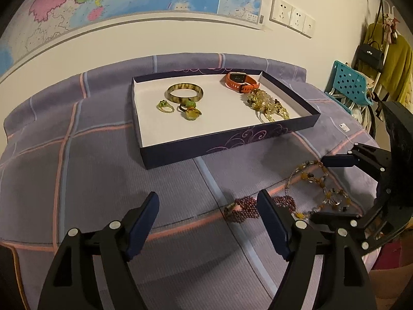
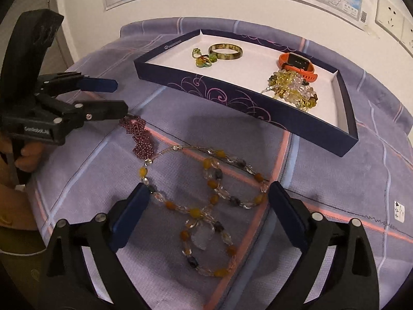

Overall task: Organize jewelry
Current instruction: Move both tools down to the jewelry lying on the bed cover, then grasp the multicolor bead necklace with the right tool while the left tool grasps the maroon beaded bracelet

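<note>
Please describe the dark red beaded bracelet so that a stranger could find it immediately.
Start at the shallow dark blue box on the purple checked cloth. In front of it, outside the box, two pieces lie on the cloth. The bracelet is the small band of tiny dark red beads, unlike the long necklace of amber and clear stones beside it.

Bare cloth point(image 1: 103, 180) left of the box point(image 1: 232, 139); necklaces point(image 2: 206, 193) crowd the right.

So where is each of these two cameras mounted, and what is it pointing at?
Left wrist: rides the left gripper, looking down past its open fingers at the purple bracelet and tray; right gripper at right.
Right wrist: rides the right gripper, over the amber bead necklace; left gripper and a hand at left.
Both show tray, necklace, bracelet.
</note>
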A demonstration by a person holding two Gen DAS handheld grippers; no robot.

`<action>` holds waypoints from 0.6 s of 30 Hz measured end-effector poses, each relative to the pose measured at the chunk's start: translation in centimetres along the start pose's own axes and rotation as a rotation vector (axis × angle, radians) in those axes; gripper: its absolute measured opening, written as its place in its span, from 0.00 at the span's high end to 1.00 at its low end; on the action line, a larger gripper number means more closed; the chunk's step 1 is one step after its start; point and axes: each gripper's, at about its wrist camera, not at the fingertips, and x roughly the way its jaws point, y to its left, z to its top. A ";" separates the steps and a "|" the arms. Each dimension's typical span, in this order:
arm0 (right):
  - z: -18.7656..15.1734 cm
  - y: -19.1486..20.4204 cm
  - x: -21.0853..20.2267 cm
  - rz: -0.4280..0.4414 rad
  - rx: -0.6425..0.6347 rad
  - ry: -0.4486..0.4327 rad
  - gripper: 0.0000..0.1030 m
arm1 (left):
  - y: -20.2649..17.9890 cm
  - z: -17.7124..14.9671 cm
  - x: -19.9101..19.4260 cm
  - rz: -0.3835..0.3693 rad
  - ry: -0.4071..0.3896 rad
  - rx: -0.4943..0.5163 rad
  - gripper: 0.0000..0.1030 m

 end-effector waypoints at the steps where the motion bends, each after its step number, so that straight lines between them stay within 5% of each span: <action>1: -0.1 -0.1 -0.1 -0.006 0.004 -0.005 0.28 | 0.0 0.0 -0.1 -0.002 -0.002 -0.001 0.27; 7: 0.0 -2.8 -1.1 -0.033 0.102 -0.031 0.85 | -0.5 -0.4 -0.4 -0.017 0.000 0.020 0.27; 18: -0.3 -5.5 -1.4 0.061 0.269 -0.075 0.89 | -4.0 -0.6 1.1 -0.091 0.063 0.135 0.20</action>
